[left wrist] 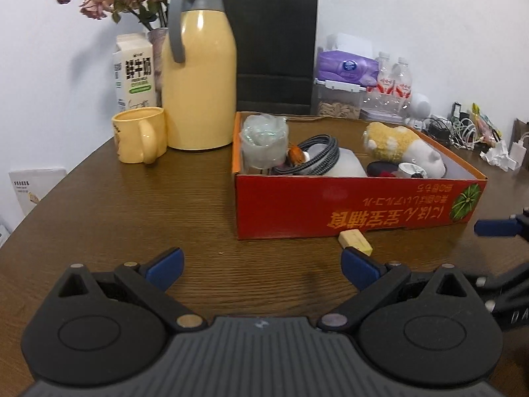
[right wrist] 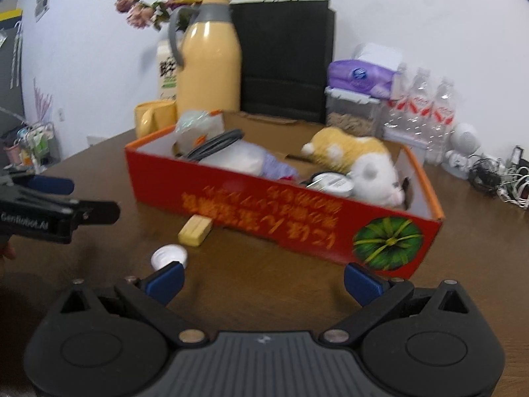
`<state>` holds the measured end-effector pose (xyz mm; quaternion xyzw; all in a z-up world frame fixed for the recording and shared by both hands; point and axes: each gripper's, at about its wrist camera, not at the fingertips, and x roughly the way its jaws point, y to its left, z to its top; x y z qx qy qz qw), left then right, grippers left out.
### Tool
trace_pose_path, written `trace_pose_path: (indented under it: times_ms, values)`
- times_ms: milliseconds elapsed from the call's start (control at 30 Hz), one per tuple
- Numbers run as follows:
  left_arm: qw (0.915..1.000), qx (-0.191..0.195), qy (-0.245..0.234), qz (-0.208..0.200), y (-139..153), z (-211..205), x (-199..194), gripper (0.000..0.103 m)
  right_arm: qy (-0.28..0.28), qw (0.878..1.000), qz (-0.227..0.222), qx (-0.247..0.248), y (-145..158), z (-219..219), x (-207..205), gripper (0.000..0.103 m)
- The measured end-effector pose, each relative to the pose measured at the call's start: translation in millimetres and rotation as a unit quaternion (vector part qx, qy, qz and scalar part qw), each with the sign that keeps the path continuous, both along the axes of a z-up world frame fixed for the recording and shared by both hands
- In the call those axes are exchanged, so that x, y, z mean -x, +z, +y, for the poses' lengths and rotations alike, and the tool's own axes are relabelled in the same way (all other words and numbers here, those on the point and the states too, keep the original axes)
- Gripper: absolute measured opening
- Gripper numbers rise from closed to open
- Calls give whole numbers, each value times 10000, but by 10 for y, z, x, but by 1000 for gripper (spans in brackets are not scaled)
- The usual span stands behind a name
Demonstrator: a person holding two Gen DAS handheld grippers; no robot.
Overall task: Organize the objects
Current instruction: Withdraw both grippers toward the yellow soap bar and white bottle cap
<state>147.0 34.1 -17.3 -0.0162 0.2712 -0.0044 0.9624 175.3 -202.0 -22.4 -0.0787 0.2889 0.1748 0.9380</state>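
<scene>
Left tool (left wrist: pixel 261 266) spread wide, nothing between its blue pads, low over the brown wooden surface (left wrist: pixel 132 205). Right tool (right wrist: pixel 263 279) likewise agape and empty, hovering just short of the red cardboard box (right wrist: pixel 297 218).

Two loose items outside the box, both close to its near wall: a small yellow block (right wrist: pixel 195 230), touching or nearly touching the wall, and a small round white lid (right wrist: pixel 169 255), just by the right tool's left pad. Inside the box already: a plush toy (right wrist: pixel 357 162), a coiled cable (left wrist: pixel 314 155), a wrapped bundle (left wrist: pixel 263 144) and more.

Probably next: pick up one stray piece and drop it in the box. Best done by lowering squarely over the block, pads on its long sides, clear of the box wall; lid flat and thin, so likely to slip.

Further out: yellow thermos jug (left wrist: pixel 198 82), yellow mug (left wrist: pixel 140 134), milk carton (left wrist: pixel 134 69), black paper bag (left wrist: pixel 274 49), dried flowers, water bottles (right wrist: pixel 423 106), tangled cables against a white wall.
</scene>
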Motion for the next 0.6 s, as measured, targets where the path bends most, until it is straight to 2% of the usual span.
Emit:
trace_pose_path:
  times_ms: [433, 600]
  values:
    - [9997, 216, 147, 18, 5, 113, 16, 103, 271, 9993, 269, 30, -97, 298, -41, 102]
    - [9995, 282, 159, 2, 12, 134, 29, 103, 504, 9980, 382, -12, -114, 453, -107, 88]
